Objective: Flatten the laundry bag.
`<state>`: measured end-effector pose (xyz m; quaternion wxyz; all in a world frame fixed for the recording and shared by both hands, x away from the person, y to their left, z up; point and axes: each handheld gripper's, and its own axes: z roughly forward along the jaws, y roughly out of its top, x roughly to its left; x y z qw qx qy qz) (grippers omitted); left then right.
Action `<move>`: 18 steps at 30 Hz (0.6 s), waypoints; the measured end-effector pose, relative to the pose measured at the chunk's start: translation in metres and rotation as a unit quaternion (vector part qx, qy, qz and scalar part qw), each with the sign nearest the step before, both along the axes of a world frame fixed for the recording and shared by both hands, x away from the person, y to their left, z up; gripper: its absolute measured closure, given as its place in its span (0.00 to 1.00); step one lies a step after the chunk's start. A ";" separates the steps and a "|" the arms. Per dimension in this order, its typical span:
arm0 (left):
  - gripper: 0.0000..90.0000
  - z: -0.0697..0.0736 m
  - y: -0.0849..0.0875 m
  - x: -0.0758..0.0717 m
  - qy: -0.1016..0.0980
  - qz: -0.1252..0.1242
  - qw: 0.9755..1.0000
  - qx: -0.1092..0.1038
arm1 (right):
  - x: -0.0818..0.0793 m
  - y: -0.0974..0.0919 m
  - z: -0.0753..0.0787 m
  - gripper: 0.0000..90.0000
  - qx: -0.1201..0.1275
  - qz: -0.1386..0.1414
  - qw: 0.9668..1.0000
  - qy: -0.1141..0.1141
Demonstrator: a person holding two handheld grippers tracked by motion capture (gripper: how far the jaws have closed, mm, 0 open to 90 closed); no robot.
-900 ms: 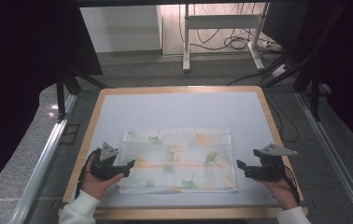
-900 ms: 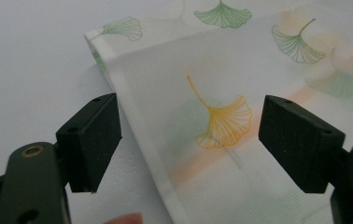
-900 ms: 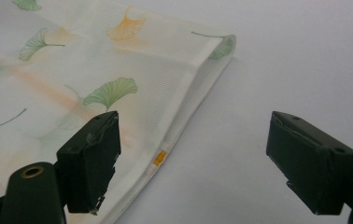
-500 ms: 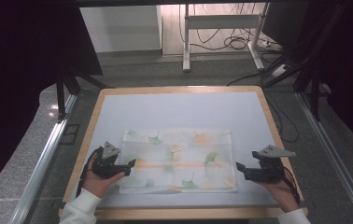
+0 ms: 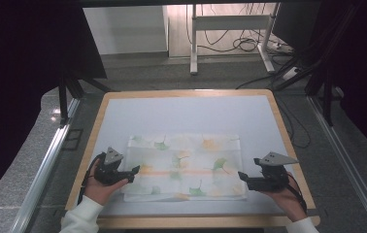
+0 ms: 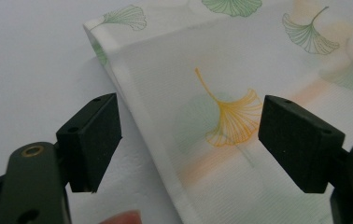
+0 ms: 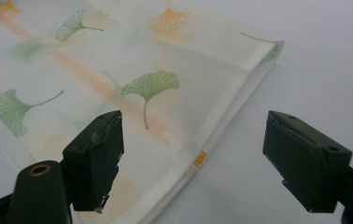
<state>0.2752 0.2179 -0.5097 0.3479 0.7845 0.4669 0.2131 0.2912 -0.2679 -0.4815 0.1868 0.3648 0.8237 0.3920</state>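
A white folded cloth printed with green and orange ginkgo leaves lies flat on the near half of the white tabletop. My left gripper is at the cloth's left edge, held low and pointing right. In the left gripper view the left gripper stands open, its jaws on either side of that folded edge of the cloth without pressing it. My right gripper is at the cloth's right edge, near the front corner. In the right gripper view the right gripper is open over the cloth's hem.
The tabletop has a wooden rim all round. Bare white surface lies beyond the cloth. Behind the table are a grey floor, a white metal stand and cables. Metal rails run along both sides.
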 end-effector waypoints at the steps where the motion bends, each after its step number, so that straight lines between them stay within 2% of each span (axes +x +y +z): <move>1: 0.24 0.000 -0.001 0.000 0.002 -0.002 1.000 0.002 | -0.001 0.002 0.000 0.23 -0.002 0.004 1.000 0.001; 11: 0.24 -0.002 -0.006 -0.002 0.006 -0.015 1.000 0.000 | 0.002 0.029 0.002 0.25 -0.013 0.048 0.999 0.002; 18: 0.24 -0.001 -0.006 -0.004 0.005 -0.019 1.000 -0.004 | 0.004 0.058 0.000 0.25 -0.028 0.090 0.995 0.010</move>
